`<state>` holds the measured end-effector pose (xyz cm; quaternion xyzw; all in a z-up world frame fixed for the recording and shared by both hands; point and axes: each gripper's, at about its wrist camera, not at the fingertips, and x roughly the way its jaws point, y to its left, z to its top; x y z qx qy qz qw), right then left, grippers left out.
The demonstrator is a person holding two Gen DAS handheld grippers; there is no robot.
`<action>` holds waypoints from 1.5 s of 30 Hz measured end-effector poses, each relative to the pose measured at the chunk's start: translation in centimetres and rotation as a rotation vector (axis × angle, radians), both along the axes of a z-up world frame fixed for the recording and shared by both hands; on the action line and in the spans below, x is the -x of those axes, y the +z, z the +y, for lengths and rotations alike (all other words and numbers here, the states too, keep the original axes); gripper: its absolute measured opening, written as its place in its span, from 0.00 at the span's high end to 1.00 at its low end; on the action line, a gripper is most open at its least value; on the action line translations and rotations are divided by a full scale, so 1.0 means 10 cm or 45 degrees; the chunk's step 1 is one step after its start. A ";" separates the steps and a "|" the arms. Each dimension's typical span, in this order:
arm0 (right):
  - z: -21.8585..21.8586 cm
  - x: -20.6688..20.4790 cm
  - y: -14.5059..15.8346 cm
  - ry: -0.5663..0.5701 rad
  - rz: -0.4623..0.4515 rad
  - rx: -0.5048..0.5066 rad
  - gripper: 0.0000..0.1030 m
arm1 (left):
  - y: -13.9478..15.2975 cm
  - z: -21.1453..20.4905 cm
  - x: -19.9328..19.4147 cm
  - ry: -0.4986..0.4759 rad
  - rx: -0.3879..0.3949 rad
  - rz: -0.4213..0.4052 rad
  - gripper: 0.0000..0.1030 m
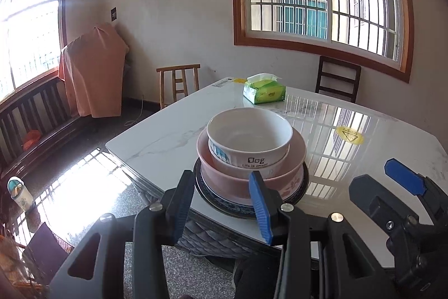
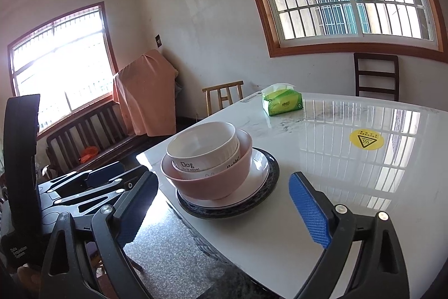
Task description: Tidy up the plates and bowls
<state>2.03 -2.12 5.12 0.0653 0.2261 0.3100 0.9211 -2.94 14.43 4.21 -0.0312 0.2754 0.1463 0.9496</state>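
A stack stands near the table's front left corner: two white bowls [image 1: 250, 136] [image 2: 203, 147] nested in a pink bowl [image 1: 238, 178] [image 2: 212, 181], on a white plate [image 2: 257, 173], on a dark blue-rimmed plate [image 1: 212, 198] [image 2: 270, 184]. My left gripper [image 1: 221, 203] is open just in front of the stack, holding nothing. My right gripper [image 2: 221, 209] is open too, wider, just short of the stack with its right finger over the table. The left gripper also shows at the left of the right wrist view.
The white marble table [image 1: 350, 125] [image 2: 350, 173] carries a green tissue pack [image 1: 264, 91] [image 2: 282, 101] at the far edge and a yellow warning sticker [image 1: 350, 135] [image 2: 366, 142]. Chairs [image 1: 179, 83] [image 2: 376, 76] stand around it. A bench [image 1: 33, 117] lies under the left window.
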 end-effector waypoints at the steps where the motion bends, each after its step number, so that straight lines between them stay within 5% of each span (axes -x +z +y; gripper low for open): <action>1: 0.00 0.01 0.00 0.001 -0.001 -0.001 0.08 | 0.00 0.00 0.01 0.000 0.001 0.001 0.60; 45: -0.04 0.06 0.00 0.003 0.010 -0.020 0.02 | 0.03 -0.05 0.05 0.021 0.014 0.009 0.60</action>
